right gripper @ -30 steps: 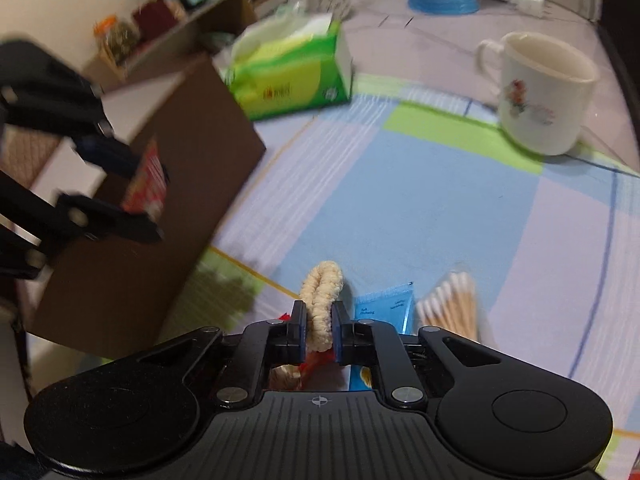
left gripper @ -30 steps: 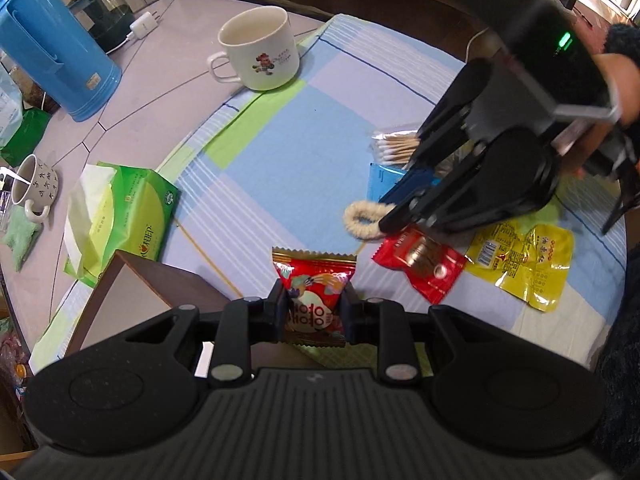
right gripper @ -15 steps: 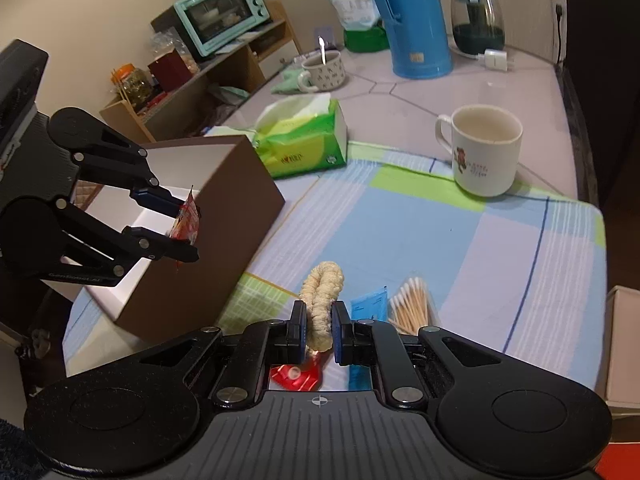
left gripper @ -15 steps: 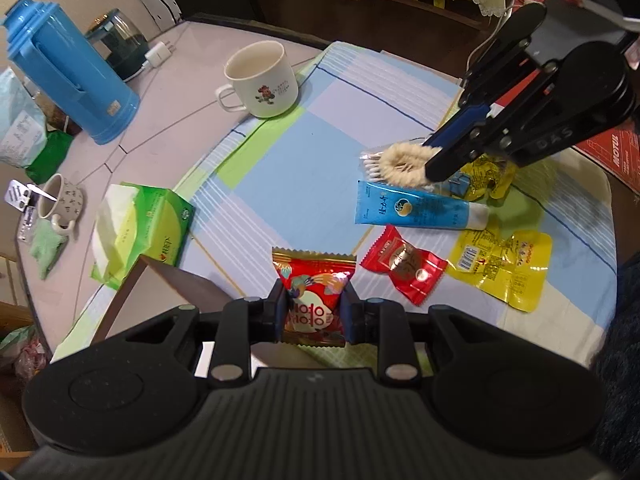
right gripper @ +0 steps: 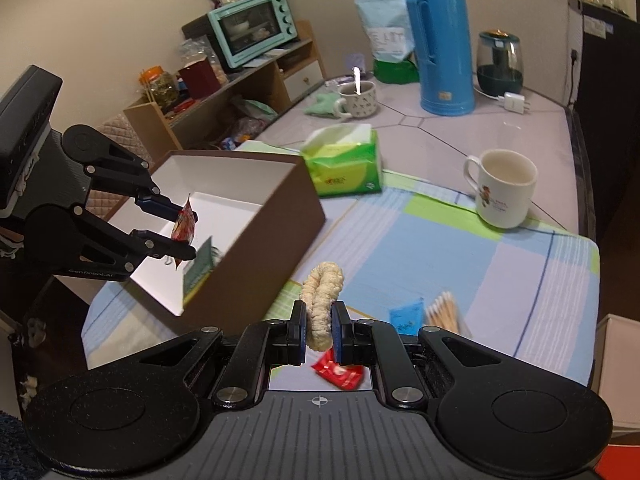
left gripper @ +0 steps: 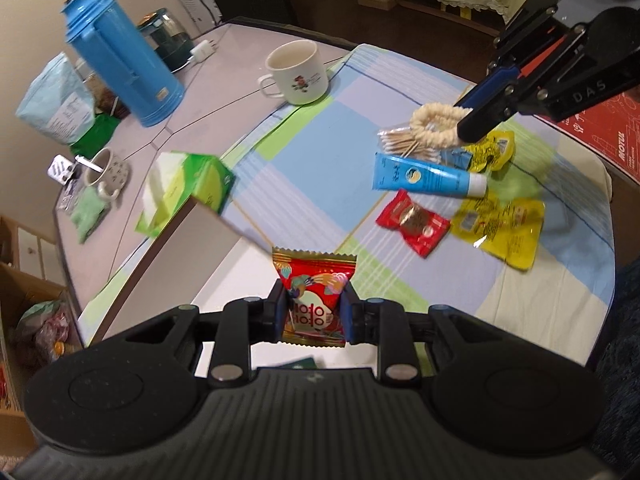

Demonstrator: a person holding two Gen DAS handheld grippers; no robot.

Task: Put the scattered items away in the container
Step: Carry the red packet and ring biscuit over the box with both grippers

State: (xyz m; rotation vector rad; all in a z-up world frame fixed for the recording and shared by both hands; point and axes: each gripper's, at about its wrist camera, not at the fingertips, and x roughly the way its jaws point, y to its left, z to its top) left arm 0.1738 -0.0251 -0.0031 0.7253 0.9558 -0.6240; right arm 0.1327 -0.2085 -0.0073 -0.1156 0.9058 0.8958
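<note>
Red snack packet (left gripper: 313,300) is sitting pinched in my left tool (left gripper: 313,312) over the brown box (right gripper: 256,236); my right tool (right gripper: 320,330) is gripping the cream scrunchie (right gripper: 322,300).

Each wrist camera looks forward and down from close behind its tool; both share the checked cloth (left gripper: 192,80) (right gripper: 420,248).

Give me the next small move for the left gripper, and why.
Probably open the left gripper and let the red snack packet drop. It is pinched between the fingers and, in the right wrist view, hangs above the white floor of the brown box, inside its walls. The right gripper holds the cream scrunchie above the cloth, outside the box.
</note>
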